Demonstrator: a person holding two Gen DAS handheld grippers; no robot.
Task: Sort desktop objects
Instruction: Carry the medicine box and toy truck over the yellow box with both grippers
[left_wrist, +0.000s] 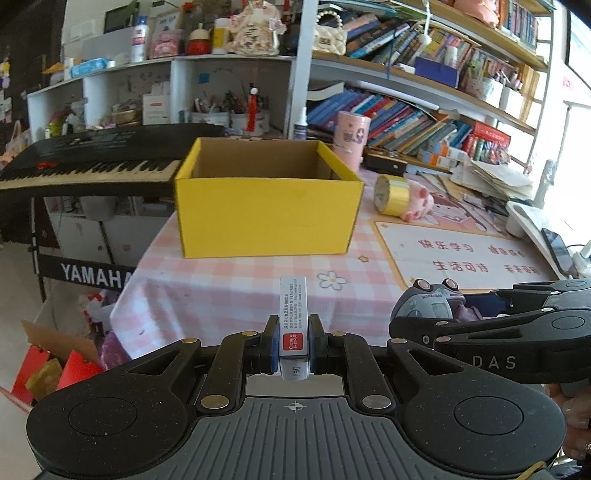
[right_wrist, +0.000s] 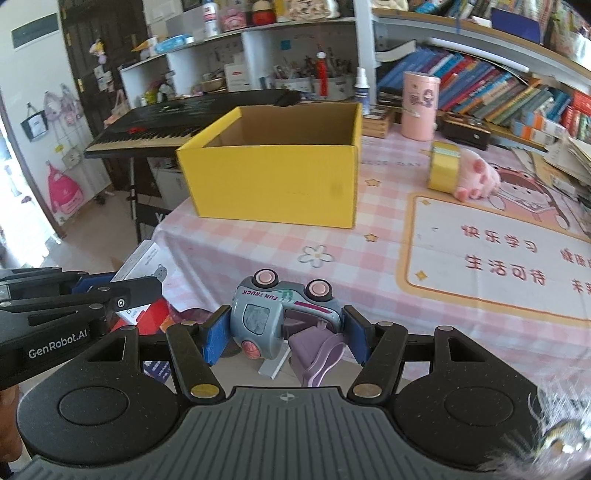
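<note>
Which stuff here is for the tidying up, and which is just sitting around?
For the job: small white box in left gripper; toy truck in right gripper; yellow box.

Just around: keyboard, books, pink canister.

Left hand-held gripper (left_wrist: 293, 349) clamped nearly closed; right hand-held gripper (right_wrist: 284, 332) partly spread, both angled downward.

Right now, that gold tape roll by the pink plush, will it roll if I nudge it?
Probably: the gold tape roll stands on its round edge, so a nudge could set it rolling. The pink plush beside it may stop it that way.
</note>
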